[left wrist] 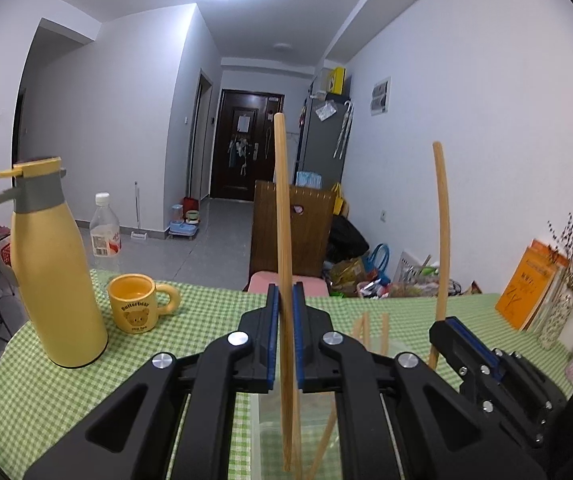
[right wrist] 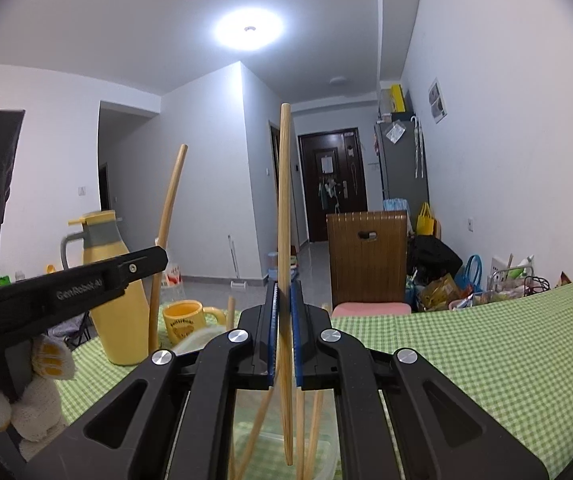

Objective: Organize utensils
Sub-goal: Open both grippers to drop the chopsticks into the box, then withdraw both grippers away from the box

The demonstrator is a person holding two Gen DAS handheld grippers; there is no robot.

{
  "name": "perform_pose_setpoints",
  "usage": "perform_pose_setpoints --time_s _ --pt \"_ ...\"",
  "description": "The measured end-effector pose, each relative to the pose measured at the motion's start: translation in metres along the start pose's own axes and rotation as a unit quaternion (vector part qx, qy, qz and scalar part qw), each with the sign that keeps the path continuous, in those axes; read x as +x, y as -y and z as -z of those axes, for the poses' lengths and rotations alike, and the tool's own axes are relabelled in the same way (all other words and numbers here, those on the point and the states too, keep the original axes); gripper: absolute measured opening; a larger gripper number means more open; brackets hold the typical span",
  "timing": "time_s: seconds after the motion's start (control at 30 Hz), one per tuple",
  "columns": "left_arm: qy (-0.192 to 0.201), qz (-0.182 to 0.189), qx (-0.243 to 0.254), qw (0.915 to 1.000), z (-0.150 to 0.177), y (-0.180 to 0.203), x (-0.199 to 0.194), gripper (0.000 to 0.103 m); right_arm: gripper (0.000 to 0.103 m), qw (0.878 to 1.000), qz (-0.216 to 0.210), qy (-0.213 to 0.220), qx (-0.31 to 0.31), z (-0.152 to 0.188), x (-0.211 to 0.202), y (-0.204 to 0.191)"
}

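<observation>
The left gripper [left wrist: 285,332] jaws clamp one upright chopstick [left wrist: 284,240]. The right gripper [right wrist: 283,332] jaws clamp another chopstick [right wrist: 285,240], above a clear container [right wrist: 322,452].

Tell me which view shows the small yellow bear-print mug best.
The left wrist view: the small yellow bear-print mug stands unobstructed on the green checked tablecloth, handle and bear print clear. In the right wrist view the mug is farther away and partly hidden behind a wooden chopstick.
</observation>
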State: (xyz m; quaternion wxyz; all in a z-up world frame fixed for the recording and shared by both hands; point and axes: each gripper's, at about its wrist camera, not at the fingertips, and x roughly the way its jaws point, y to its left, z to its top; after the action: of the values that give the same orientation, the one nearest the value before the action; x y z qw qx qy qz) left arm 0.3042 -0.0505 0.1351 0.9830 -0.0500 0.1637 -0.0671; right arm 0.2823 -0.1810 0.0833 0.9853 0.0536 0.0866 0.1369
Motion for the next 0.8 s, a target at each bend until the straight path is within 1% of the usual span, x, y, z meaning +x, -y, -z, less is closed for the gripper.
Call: perform_pose_setpoints --time_s 0.2,0.27,0.3,0.33,0.37,0.4,0.43,0.47,0.5,0.53,0.57,0.63,0.8 --pt "-0.021 0.008 0.011 0.9997 0.021 -0.002 0.018 0.004 0.006 0.999 -0.006 -0.033 -0.024 0.012 0.009 -0.002" --pt "-0.023 0.021 0.025 0.9992 0.027 -0.002 0.019 0.005 0.006 0.999 -0.003 -0.044 -0.030 0.015 0.010 0.000" --pt "-0.022 0.023 0.029 0.9991 0.028 -0.003 0.020 0.005 0.012 0.998 -0.001 -0.052 -0.035 0.016 0.010 0.000" --pt "-0.022 0.024 0.035 0.9989 0.029 -0.005 0.019 0.009 0.029 0.998 0.006 -0.058 -0.039 0.017 0.010 0.002" --pt "-0.023 0.026 0.036 0.9987 0.029 -0.008 0.018 0.025 0.047 0.997 0.010 -0.059 -0.040 0.018 0.009 0.004" --pt "-0.024 0.032 0.028 0.9988 0.028 -0.014 0.015 0.038 0.072 0.998 0.014 -0.054 -0.039 0.018 0.004 0.006" --pt "-0.023 0.031 0.020 0.9990 0.028 -0.018 0.012 0.070 0.074 0.998 0.017 -0.049 -0.040 0.018 -0.001 0.008" --pt "-0.016 0.031 0.009 0.9994 0.027 -0.022 0.007 0.078 0.076 0.998 0.021 -0.051 -0.043 0.017 -0.004 0.009" --pt "-0.005 0.031 0.001 0.9995 0.026 -0.027 0.000 0.078 0.086 0.997 0.028 -0.050 -0.044 0.017 -0.008 0.011" --pt "-0.001 0.030 -0.001 0.9996 0.026 -0.029 -0.005 0.085 0.091 0.997 0.033 -0.048 -0.046 0.017 -0.011 0.012" --pt "0.002 0.028 -0.003 0.9996 0.026 -0.030 -0.009 0.097 0.091 0.997 0.041 -0.049 -0.047 0.017 -0.014 0.014" --pt "0.016 0.026 -0.012 0.9995 0.027 -0.031 -0.023 0.096 0.095 0.996 0.055 -0.050 -0.050 0.018 -0.019 0.014" --pt "0.030 0.030 -0.017 0.9990 0.029 -0.032 -0.043 0.096 0.095 0.996 0.067 -0.049 -0.040 0.019 -0.030 0.016"
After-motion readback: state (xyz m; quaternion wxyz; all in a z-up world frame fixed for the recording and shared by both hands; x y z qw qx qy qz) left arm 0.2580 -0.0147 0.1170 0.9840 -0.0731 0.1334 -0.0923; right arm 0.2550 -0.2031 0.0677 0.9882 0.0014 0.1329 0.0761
